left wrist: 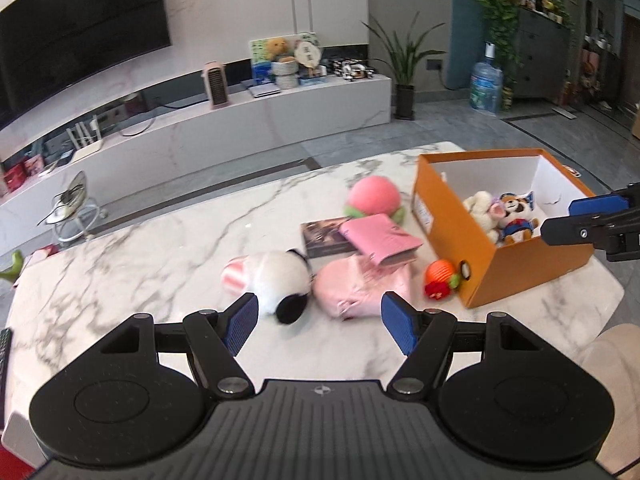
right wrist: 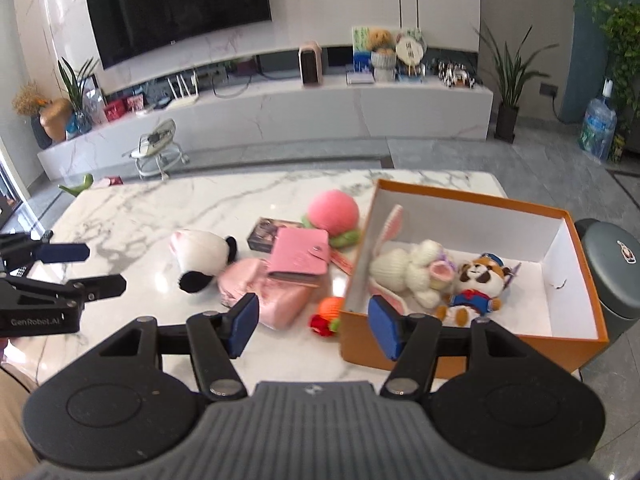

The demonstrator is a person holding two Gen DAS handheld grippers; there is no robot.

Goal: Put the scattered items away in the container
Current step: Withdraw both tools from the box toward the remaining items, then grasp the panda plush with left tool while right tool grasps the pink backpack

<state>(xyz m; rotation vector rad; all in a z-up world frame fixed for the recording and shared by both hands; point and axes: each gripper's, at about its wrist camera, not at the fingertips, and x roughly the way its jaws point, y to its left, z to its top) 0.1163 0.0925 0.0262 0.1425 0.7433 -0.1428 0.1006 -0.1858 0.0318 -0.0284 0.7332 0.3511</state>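
An orange box stands at the right of the marble table, holding a white bunny plush and a red panda plush. Left of it lie a peach plush, a pink wallet on a dark booklet, a panda plush, a pink pouch and a small orange-red toy. My left gripper hovers open and empty before the panda and pouch. My right gripper is open and empty above the box's near left corner.
A grey round stool stands against the box's right side. A remote lies at the table's left edge. A beige sleeve shows near the right. Beyond the table are the floor and a long TV console.
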